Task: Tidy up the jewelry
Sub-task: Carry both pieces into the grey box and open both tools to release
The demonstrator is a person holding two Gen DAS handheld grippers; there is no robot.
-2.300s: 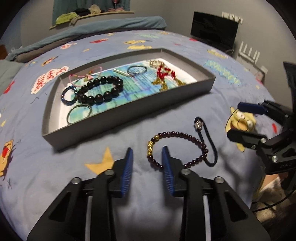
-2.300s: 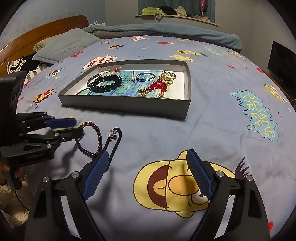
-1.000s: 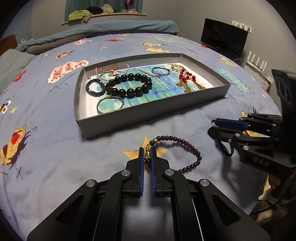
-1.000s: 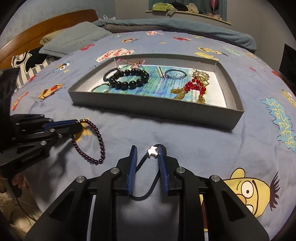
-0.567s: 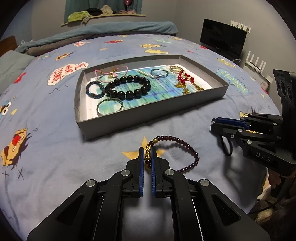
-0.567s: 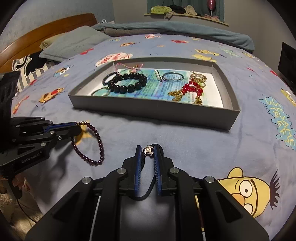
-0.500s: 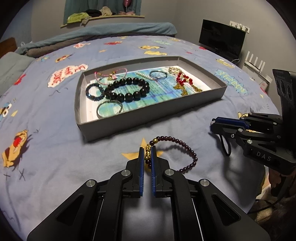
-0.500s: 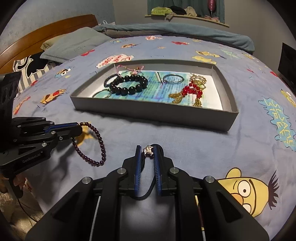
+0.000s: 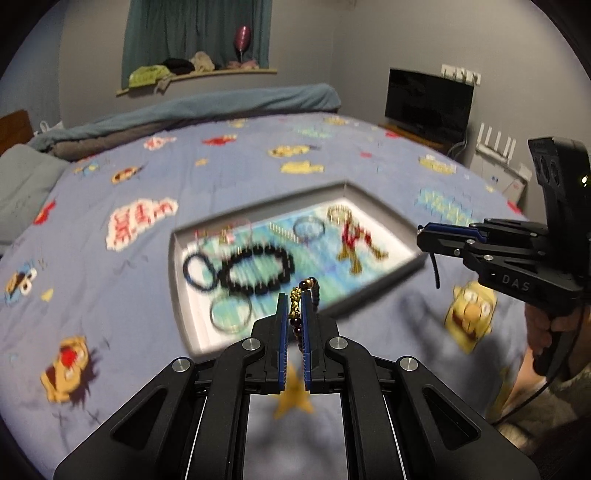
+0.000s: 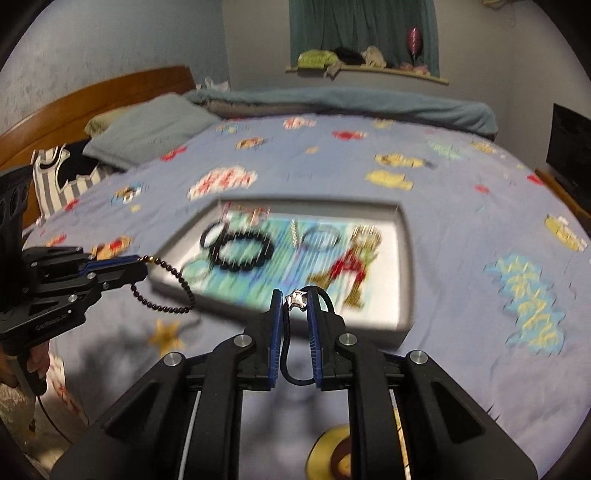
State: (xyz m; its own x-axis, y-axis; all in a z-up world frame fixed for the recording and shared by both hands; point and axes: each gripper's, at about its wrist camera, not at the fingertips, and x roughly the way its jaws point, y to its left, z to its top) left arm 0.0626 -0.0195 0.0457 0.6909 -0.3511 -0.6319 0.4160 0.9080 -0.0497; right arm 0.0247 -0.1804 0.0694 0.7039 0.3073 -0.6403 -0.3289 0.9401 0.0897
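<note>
Two pieces are held clamped above the bed: the dark-red beaded bracelet (image 9: 300,295) and black cord bracelet (image 10: 297,300) should be lowered into bare spots of the grey cardboard tray (image 10: 404,266), without tangling.

A blue bedspread (image 9: 229,177) printed with cartoon patches spreads beneath and ahead of the tongs, a yellow star (image 9: 293,397) directly under the left pair. Far ahead lies a rolled teal blanket (image 10: 347,101), and above it a wall shelf (image 9: 199,75) heaped with clothes before a green curtain (image 10: 364,24). Off to the left sit a grey pillow (image 10: 147,127) and wooden headboard (image 10: 92,96); off to the right, a dark monitor (image 9: 428,105).
</note>
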